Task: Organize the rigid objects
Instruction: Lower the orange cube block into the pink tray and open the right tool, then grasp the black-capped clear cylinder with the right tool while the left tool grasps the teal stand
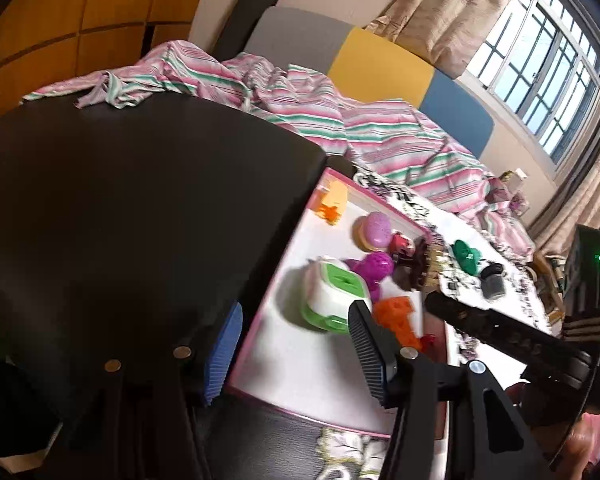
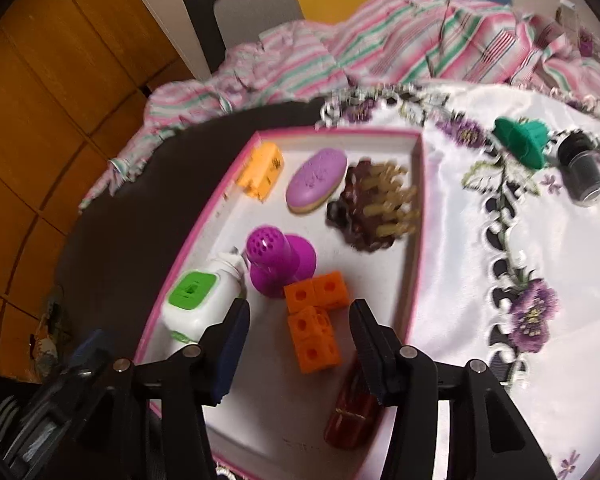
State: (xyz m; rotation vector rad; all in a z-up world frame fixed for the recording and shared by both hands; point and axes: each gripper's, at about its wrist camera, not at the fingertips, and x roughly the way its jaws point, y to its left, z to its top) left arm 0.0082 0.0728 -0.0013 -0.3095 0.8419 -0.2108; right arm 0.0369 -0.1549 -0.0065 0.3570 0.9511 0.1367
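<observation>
Between the right gripper's (image 2: 296, 344) open, empty fingers, orange blocks (image 2: 314, 322) lie in a pink-rimmed tray (image 2: 418, 216) on the bench's embroidered cloth (image 2: 540, 360); beyond, a striped-sheeted bed (image 2: 400, 48). The left gripper's (image 1: 288, 344) fingers also gape, empty.

Two close wrist views angled down, left and right, sharing the pink-rimmed tray (image 1: 260, 320) (image 2: 418, 216).

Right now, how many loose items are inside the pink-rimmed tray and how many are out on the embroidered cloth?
Inside the pink-rimmed tray: 7 (yellow-orange block, purple soap-shaped piece, brown comb clip, magenta plunger-shaped toy, green-and-white cube, orange cube cluster, amber-red bottle)
On the embroidered cloth: 2 (green piece, black jar)
Total: 9
</observation>
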